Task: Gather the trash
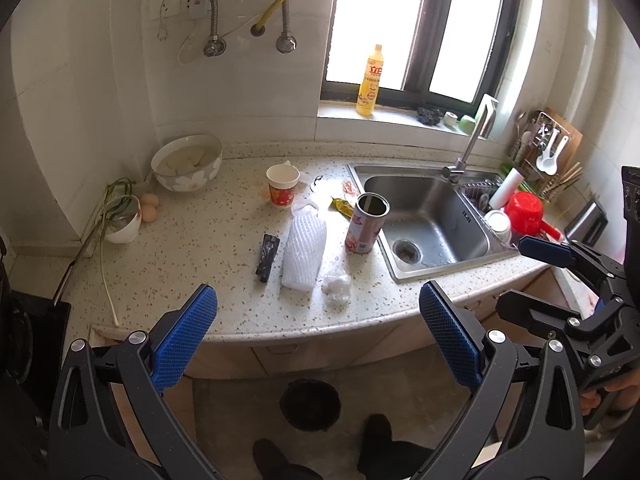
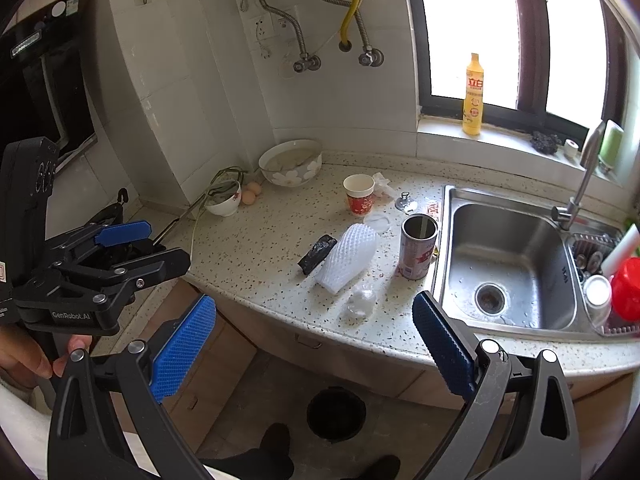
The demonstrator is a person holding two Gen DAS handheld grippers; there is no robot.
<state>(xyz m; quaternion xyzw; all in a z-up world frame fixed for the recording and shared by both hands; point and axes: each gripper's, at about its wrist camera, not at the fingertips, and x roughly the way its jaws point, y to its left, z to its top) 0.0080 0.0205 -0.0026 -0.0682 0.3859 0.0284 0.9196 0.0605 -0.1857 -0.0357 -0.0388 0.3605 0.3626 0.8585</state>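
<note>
Trash lies scattered on the speckled surface (image 1: 224,216) left of the sink (image 1: 424,220): a white foam net (image 1: 304,254), a black wrapper (image 1: 268,257) just beside its left edge, a crumpled clear plastic piece (image 1: 337,290) near the front rim, an open can (image 1: 367,224) upright at the sink's edge, and a red paper cup (image 1: 282,185) farther back. A yellow-green wrapper (image 1: 342,205) is partly hidden behind the can; small scraps behind it are too blurred to name. On the floor below the surface's curved front edge stands a dark bin (image 2: 336,413), its top partly cut off by that edge in the left wrist view. The left hand-held gripper (image 1: 318,336) and right hand-held gripper (image 2: 314,340) both hover in front of the surface, jaws wide apart, holding nothing. Open surface lies between the foam net and 2 eggs (image 1: 149,206) at the far left.
</note>
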